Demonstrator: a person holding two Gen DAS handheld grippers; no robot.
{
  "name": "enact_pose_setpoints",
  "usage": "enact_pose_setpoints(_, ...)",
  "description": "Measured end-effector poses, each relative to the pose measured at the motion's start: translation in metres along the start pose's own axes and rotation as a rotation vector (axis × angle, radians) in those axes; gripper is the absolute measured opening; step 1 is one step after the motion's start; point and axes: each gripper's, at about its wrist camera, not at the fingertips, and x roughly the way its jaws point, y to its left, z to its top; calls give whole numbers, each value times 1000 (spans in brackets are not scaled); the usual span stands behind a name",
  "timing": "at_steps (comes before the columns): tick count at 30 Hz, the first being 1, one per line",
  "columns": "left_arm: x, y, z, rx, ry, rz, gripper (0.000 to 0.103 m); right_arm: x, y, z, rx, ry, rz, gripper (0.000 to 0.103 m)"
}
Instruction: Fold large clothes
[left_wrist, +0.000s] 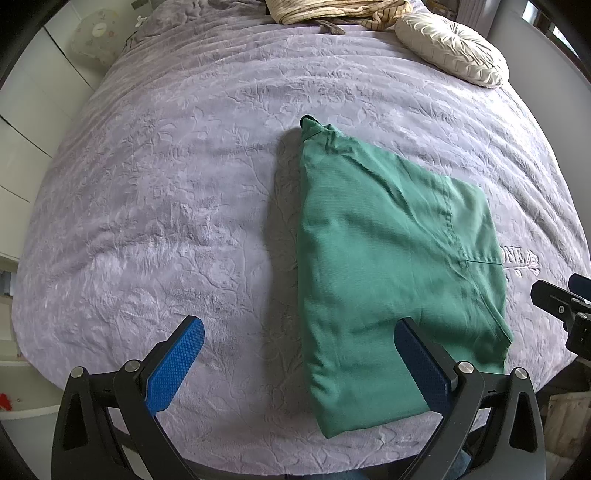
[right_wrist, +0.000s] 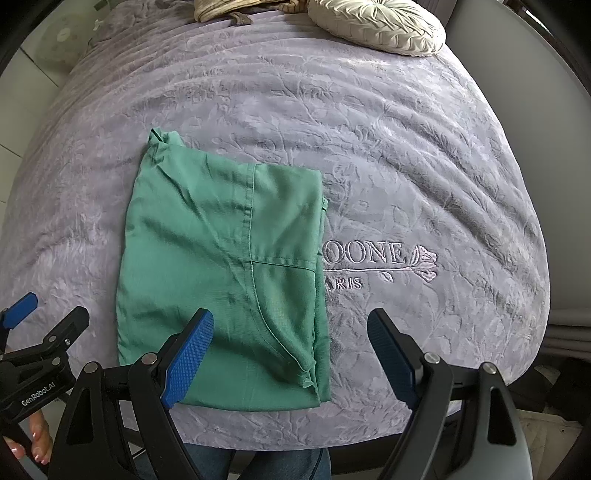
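A green garment (left_wrist: 388, 266) lies folded into a long flat shape on the purple bedspread (left_wrist: 166, 203), near the front edge. It also shows in the right wrist view (right_wrist: 221, 266). My left gripper (left_wrist: 299, 328) is open and empty above the garment's near left edge. My right gripper (right_wrist: 291, 321) is open and empty above the garment's near right corner. The right gripper shows at the right edge of the left wrist view (left_wrist: 565, 302). The left gripper shows at the left edge of the right wrist view (right_wrist: 33, 325).
A round cream pillow (left_wrist: 450, 48) and a striped beige cloth (left_wrist: 332, 11) lie at the far end of the bed. Embroidered lettering (right_wrist: 369, 258) is right of the garment. White cabinets (left_wrist: 22, 122) stand to the left. The bed's front edge is just below the grippers.
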Motion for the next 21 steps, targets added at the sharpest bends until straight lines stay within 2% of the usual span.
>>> enact_pose_setpoints(21,4,3,-2,-13,-6,19,103,5,2,1,-6,18,8,87)
